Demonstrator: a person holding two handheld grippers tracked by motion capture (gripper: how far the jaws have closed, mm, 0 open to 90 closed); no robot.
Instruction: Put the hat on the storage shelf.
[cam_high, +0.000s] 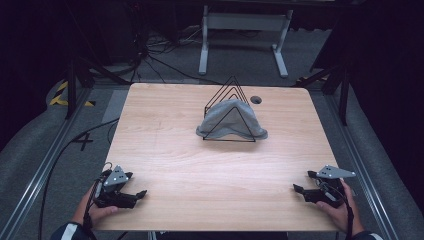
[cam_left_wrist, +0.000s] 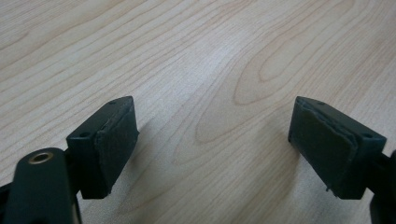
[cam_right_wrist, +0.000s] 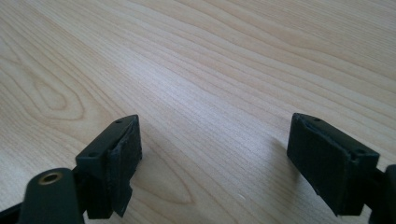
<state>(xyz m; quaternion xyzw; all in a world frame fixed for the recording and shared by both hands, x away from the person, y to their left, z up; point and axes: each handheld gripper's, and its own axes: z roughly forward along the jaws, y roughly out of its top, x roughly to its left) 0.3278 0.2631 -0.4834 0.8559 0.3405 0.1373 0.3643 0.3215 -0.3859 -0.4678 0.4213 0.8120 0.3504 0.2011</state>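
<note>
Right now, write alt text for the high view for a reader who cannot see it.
A grey cloth hangs draped over a black wire rack at the far middle of a light wooden table. At the near edge, a person's hands hold the left gripper and right gripper, both open and empty.

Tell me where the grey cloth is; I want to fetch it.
In the high view, the grey cloth is draped in the black wire rack at the table's far middle, near a round hole, well away from both grippers at the near corners.
</note>
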